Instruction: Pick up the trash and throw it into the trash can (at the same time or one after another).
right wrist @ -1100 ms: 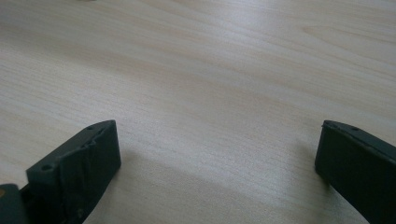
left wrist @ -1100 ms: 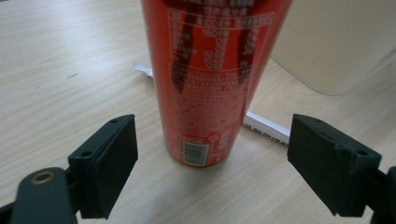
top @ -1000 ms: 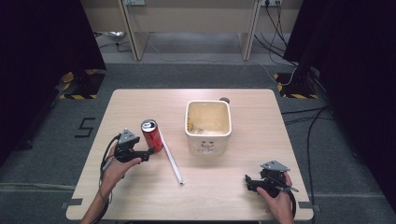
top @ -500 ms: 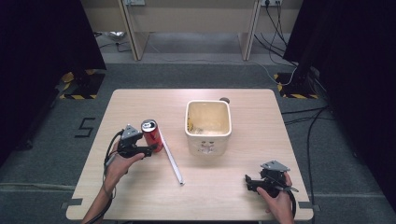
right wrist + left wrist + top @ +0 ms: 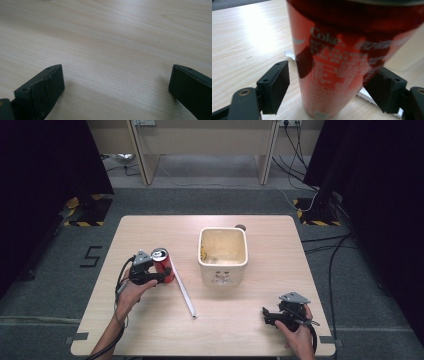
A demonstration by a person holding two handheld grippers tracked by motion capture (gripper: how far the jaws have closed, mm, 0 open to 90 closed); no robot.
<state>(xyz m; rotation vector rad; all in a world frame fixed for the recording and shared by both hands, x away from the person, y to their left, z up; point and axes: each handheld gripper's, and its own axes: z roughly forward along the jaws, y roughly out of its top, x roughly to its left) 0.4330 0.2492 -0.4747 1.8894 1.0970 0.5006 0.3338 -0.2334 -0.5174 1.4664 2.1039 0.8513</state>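
Cola can [image 5: 342, 60] is stood upright on the worktop [image 5: 235, 330], between the closing, not yet clamped jaws of the left hand-held gripper [image 5: 162, 276]. It should be centred before being squeezed gently. The right hand-held gripper [image 5: 267, 316] is held apart.

You were working in a lab-style recording space: a pale wooden table [image 5: 150, 235] stood on grey carpet [image 5: 60, 290] with a taped number five [image 5: 92, 256], black curtains [image 5: 45, 165] hung at both sides, yellow-and-black hazard tape [image 5: 82, 223] marked stand feet, and cables [image 5: 330, 260] trailed across the floor.
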